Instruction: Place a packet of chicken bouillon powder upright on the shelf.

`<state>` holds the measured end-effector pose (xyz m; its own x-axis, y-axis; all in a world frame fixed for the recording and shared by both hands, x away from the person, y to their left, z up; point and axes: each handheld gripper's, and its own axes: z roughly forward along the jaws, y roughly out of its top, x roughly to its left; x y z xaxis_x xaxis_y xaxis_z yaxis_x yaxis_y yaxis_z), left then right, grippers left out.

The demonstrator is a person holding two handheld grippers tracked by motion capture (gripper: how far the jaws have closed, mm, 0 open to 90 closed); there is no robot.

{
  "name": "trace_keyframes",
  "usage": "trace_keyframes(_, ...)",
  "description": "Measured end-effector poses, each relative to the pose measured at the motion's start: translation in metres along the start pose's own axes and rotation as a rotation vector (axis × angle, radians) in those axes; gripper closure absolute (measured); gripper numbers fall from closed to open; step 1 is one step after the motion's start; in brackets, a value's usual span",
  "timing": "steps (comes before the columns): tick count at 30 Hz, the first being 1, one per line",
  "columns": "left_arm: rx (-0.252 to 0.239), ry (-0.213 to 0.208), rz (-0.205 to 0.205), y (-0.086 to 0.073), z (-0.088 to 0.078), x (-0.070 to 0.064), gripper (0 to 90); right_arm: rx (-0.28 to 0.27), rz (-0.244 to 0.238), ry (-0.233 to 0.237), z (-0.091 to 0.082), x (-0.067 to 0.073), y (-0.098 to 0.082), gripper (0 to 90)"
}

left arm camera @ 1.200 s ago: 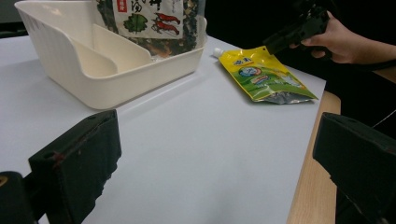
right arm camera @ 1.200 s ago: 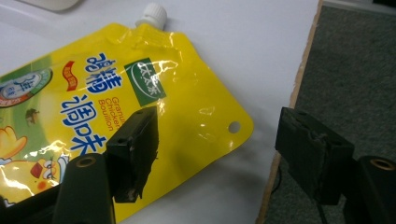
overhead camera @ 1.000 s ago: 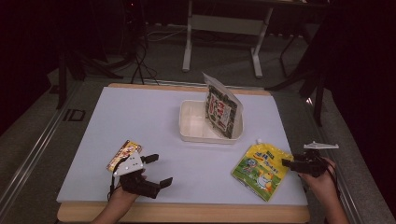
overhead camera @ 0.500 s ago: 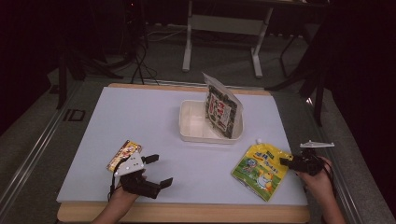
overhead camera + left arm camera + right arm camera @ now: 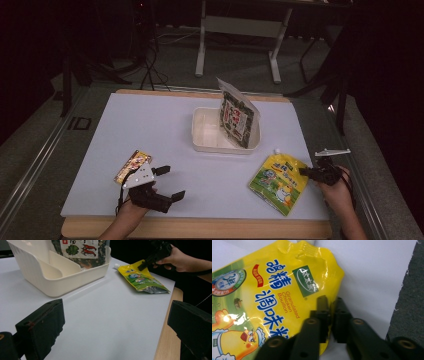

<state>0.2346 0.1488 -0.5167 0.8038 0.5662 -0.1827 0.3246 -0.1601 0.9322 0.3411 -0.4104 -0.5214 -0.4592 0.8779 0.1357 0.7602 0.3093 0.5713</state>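
Between right gripper [image 5: 331, 305] fingers, yellow pouch [image 5: 262, 297] edge clamped, left gripper [image 5: 167, 182] fingers apart.

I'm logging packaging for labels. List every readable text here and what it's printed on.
"Granulated Chicken Bouillon", with large blue Chinese characters beside it: yellow pouch.
"3" in the round badge: same pouch.
Green square logo on that pouch: characters too small to read.
Seaweed packet in the white bin: print too blurred to read.
Small packet by the left gripper: too small to read.
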Motion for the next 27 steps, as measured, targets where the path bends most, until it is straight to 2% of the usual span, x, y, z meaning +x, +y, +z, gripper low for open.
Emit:
trace_keyframes(3,0.002,-0.001,0.002,0.0,0.0,0.0,1.3,0.001,-0.002,-0.012,-0.001,0.004,0.002,89.9)
trace_keyframes(6,-0.001,0.0,-0.001,0.0,0.0,0.0,1.3,-0.016,-0.026,-0.025,-0.006,0.008,0.006,90.0)
trace_keyframes(16,-0.001,-0.002,-0.002,0.0,0.0,0.0,1.3,-0.113,-0.082,-0.024,-0.033,0.025,0.017,90.0)
trace_keyframes(27,-0.001,-0.003,-0.003,0.0,0.0,0.0,1.3,-0.227,-0.18,-0.004,-0.067,0.057,0.03,90.0)
